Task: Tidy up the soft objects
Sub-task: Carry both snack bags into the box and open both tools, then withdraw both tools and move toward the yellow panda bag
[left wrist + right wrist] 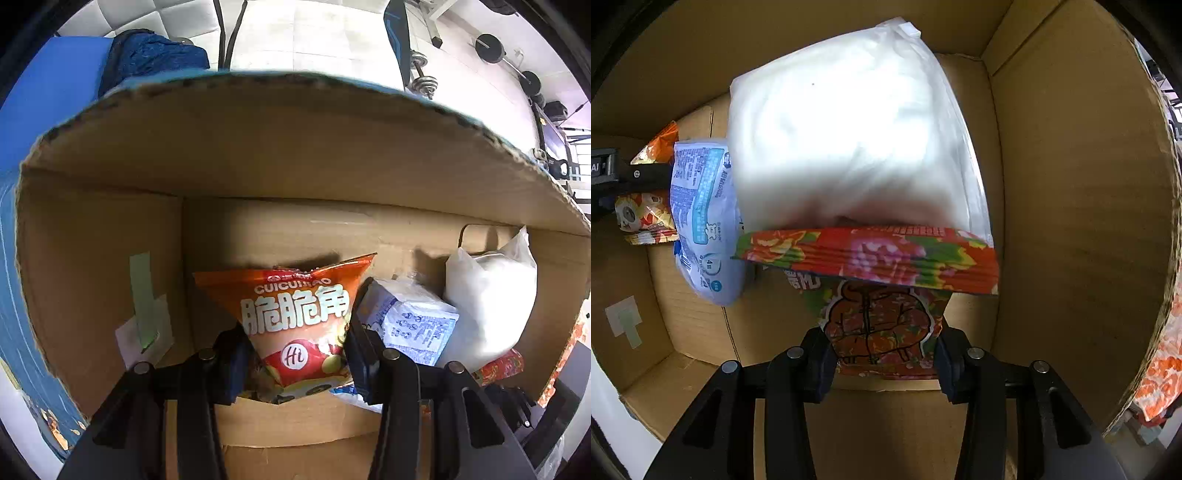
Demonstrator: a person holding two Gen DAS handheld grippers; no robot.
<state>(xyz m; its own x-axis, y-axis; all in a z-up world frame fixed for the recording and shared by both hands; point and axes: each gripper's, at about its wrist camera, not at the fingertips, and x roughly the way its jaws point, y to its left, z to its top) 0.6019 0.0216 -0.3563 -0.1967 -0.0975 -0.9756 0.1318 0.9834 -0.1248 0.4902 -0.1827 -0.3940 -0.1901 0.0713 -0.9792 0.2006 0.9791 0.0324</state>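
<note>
Inside a cardboard box (103, 280), my left gripper (295, 354) is shut on an orange snack bag (299, 314) printed with white characters. The bag hangs down into the box. To its right lie a pale blue printed pack (413, 325) and a white plastic bag (491, 299). In the right wrist view my right gripper (884, 354) is shut on a red floral snack bag (882, 295), which sits against the white plastic bag (842, 140). The pale blue pack (701, 218) lies to the left, and beyond it the orange bag (646, 210) shows with the left gripper's black body.
The box's far flap (295, 129) rises above the left gripper. A blue mat (48, 92) and dark blue cloth (155, 55) lie beyond the box on a white floor, with dumbbells (424, 77) at the back right. Tape patches (626, 321) mark the box's left wall.
</note>
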